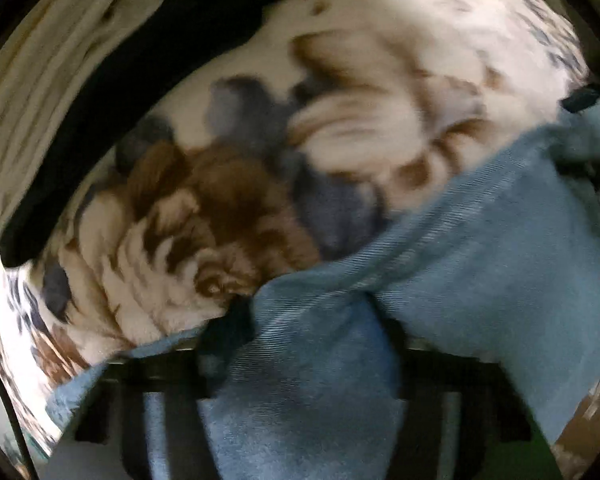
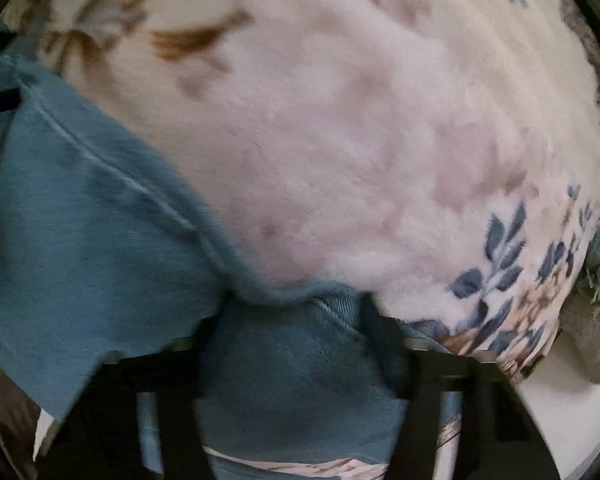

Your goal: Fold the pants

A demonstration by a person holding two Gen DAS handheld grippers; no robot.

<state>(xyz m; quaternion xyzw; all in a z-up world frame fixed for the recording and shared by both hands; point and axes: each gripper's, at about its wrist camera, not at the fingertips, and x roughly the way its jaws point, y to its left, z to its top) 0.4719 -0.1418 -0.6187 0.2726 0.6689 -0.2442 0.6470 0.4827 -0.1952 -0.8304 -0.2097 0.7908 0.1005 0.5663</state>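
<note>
The pants (image 1: 480,240) are light blue denim, lying on a floral fleece blanket. In the left wrist view a bunched fold of them fills the gap between my left gripper's (image 1: 308,320) black fingers (image 1: 232,320), which are shut on the cloth. In the right wrist view the pants (image 2: 80,220) spread to the left, and a hemmed edge is pinched in my right gripper (image 2: 296,312). Its fingers (image 2: 384,328) press the denim from both sides. Both grippers point down close over the blanket. The rest of the pants is out of frame.
The cream blanket (image 1: 360,80) with brown and blue flowers (image 2: 360,140) covers the surface. A black cloth (image 1: 148,80) and a cream ribbed fabric (image 1: 60,80) lie at the upper left. A grey frayed cloth (image 2: 596,320) and a white surface (image 2: 560,412) show at the right.
</note>
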